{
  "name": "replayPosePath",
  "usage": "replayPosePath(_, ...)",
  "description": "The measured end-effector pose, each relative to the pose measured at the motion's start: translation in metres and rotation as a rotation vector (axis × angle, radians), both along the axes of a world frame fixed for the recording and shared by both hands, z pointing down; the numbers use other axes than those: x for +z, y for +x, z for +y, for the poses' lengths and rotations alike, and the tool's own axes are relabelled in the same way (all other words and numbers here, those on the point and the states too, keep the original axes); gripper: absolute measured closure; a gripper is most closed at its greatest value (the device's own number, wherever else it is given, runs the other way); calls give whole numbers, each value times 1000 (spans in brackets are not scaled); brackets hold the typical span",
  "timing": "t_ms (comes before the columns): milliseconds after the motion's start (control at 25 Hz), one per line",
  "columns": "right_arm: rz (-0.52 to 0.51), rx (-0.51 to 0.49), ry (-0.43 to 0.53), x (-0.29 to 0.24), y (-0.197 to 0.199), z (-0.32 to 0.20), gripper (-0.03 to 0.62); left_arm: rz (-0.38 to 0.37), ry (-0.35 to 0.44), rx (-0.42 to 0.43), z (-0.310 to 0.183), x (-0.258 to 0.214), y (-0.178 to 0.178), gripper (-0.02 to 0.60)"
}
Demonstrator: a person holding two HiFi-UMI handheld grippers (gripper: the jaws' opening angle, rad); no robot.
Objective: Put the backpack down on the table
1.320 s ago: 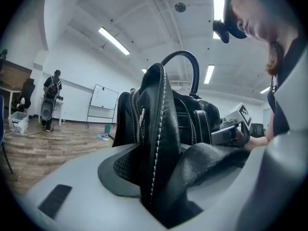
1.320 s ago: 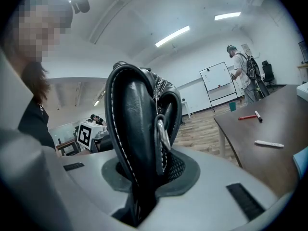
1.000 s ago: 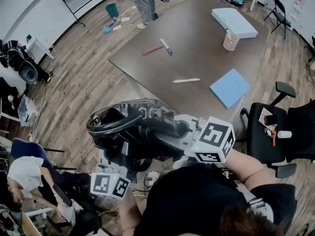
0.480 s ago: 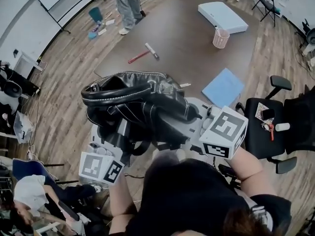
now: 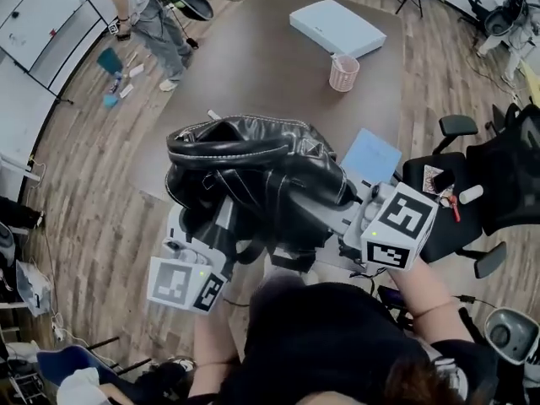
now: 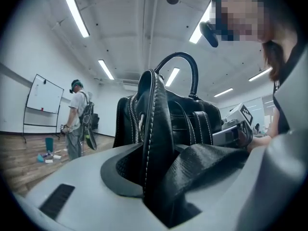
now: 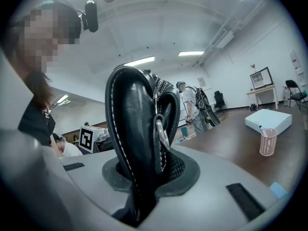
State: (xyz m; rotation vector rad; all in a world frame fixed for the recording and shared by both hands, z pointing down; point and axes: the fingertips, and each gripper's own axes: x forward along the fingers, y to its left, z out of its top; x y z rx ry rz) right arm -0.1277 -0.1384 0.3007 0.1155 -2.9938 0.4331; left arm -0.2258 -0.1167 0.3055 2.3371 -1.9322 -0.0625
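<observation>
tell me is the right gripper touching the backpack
Touching. The right gripper view shows the right gripper with its jaws clamped on the stitched black edge of the backpack.

Left tongs [image 6: 166, 191] closing on backpack [image 5: 253, 163]; right tongs [image 7: 139, 191] clamped on it.

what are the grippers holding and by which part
The black backpack: right gripper clamps a stitched leather edge by the zip pull; left gripper, jaws closing, grips a stitched seam and webbing strap.
</observation>
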Motion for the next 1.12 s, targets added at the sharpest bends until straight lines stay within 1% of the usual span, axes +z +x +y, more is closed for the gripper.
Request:
replayPosePath(200,27,96,3,-1,-8,-54,507,40,-5,106,-62,2,-10,410)
replayPosePath(320,32,144,0,8,-15,-71,507,55,-17,160,-83,10,-18,410)
replayPosePath(520,24,184,-47,30,-26,-115,507,51,-55,203,-131,28,-30,411)
replayPosePath(640,35,215,-73,46,-27,-135,507,69,-86,237,-154,46,-31,413)
replayPosePath(880,43,258,-111,75,-25,-173,507,86,-122,264,-192,73,-30,413)
replayPosePath(960,42,274,-115,82,-25,-184,505,86,-123,276,-203,78,-31,413)
replayPosePath(1120,37,316,-94,87,-25,-199,503,71,-97,306,-215,79,-32,414)
